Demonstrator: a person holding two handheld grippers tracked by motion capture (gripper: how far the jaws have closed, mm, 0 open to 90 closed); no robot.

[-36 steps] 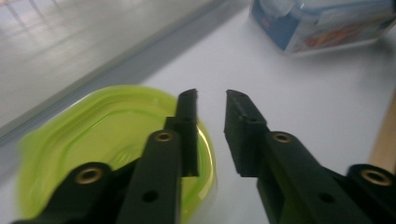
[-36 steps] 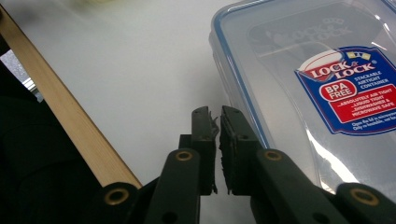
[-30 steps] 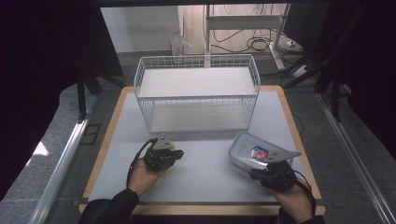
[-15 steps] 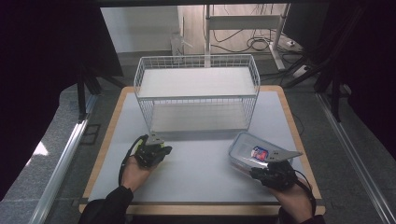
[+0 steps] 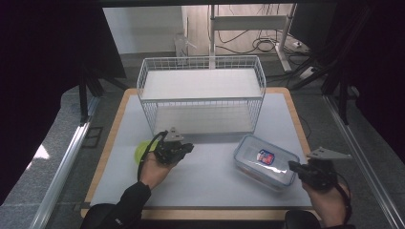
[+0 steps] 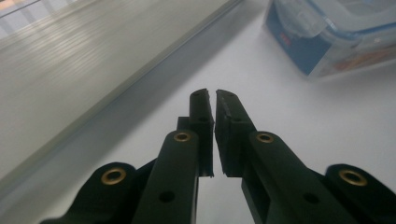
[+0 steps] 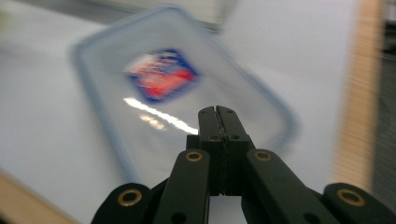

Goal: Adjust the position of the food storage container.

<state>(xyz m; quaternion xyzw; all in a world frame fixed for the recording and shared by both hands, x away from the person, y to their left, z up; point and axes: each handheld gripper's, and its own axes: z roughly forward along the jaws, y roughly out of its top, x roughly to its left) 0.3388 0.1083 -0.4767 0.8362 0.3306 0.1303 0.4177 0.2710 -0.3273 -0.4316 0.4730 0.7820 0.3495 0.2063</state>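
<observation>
Left gripper fills the lower half of its own view, two black jaws rising from the bottom edge, brass rivets visible on the linkage arms. Jaws nearly together, thin sliver of gap between the ribbed pads, nothing between them. Tips sit low over the white table surface. Upper right: clear plastic food container with blue-trimmed lid and a red/blue label on its side wall, resting on the table, well apart from the jaw tips. Upper left: a pale flat panel runs diagonally across the frame, its long edge casting a soft shadow band onto the table. Container partly cut off by the frame edge.
</observation>
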